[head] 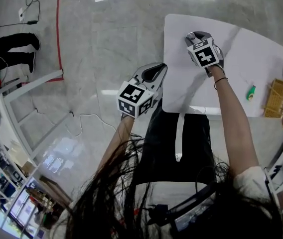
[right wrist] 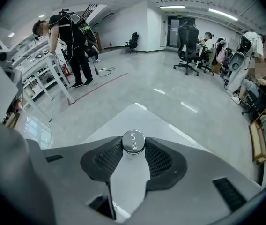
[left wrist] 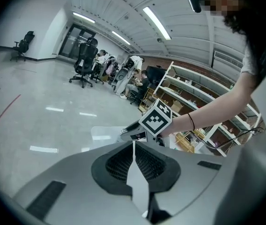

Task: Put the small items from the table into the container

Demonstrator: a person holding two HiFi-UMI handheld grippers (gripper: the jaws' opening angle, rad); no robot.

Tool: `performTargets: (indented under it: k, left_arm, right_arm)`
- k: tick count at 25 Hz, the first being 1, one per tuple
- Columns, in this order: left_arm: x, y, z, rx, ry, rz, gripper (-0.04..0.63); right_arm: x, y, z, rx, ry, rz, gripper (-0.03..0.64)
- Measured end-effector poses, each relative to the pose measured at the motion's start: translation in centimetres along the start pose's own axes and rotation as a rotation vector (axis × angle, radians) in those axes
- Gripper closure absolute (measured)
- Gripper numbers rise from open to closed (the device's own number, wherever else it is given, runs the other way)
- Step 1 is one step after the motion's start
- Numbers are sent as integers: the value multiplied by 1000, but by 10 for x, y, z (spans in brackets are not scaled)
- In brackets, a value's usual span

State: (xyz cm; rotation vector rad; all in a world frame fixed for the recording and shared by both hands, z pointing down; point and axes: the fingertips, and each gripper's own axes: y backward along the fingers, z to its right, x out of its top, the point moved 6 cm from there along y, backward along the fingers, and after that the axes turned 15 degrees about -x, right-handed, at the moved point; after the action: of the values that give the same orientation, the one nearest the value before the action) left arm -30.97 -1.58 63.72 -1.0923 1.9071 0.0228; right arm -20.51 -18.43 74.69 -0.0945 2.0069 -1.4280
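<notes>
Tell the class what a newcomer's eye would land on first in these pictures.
First, a round silver disc pinched in the tongs of the right gripper, over the far left corner of the white table. Next, a small green item lying alone near the wicker baskets at the table's right edge.

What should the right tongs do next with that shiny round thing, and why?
Probably lift it a little, straight up. The round silver disc sits snug between the tips of the right tongs, down at the white table, so it looks gripped. The wicker basket stands far off at the table's edge, so the disc must rise before travelling.
</notes>
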Motion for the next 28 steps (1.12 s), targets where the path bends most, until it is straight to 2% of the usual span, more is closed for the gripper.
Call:
performTargets:
  k: [4, 15, 20, 28]
  left_arm:
    - [2, -1, 3, 4, 5, 5, 586]
    - [21, -25, 34, -48, -61, -33, 587]
    - [27, -40, 55, -78, -85, -62, 586]
    - [35, -65, 104, -123, -132, -115, 586]
  right_arm:
    - [-1, 11, -2, 19, -10, -16, 462]
    - [-16, 72, 18, 55, -167, 102, 463]
    - [-34, 117, 31, 56, -276, 157, 463]
    - [-74, 200, 44, 36, -327, 193, 463]
